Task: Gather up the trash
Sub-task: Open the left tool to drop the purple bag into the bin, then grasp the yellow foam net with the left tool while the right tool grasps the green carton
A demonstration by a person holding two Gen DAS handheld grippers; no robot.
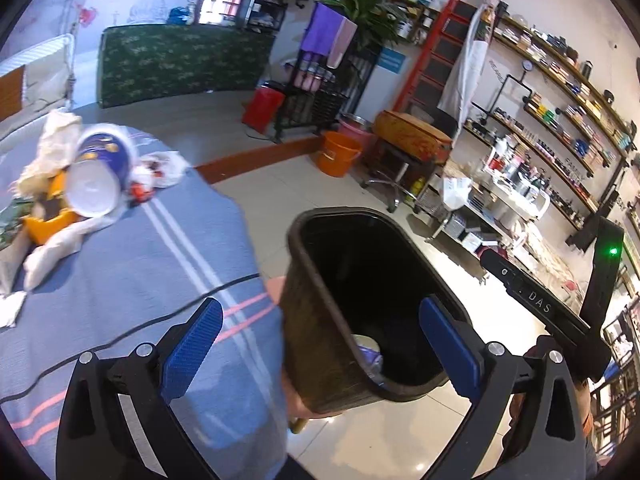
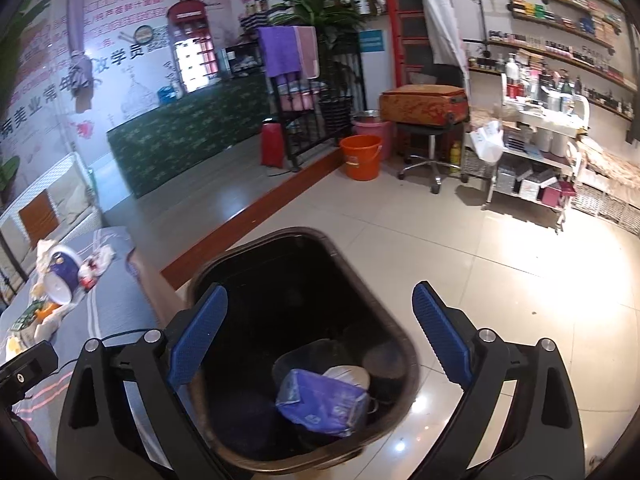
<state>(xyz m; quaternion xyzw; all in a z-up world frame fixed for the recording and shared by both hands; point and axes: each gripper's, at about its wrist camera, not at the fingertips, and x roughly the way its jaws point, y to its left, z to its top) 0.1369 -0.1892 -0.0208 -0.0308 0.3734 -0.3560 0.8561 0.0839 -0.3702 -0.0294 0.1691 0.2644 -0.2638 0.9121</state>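
Both your left gripper (image 1: 320, 344) and right gripper (image 2: 318, 334) are hanging released (nothing gripped) over the dark oval plastic bin (image 2: 304, 344); you are risking knocking its rim, tipping it.

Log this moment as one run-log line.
left tongs: open, empty | right tongs: open, empty | bin: holds blue wrapper | trash pile: on bed

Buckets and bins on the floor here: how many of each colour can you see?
Dark trash bin, by the table: 1
Orange bucket: 1
Pink bucket, behind the orange one: 1
Red bin, beside the black rack: 1
Total: 4
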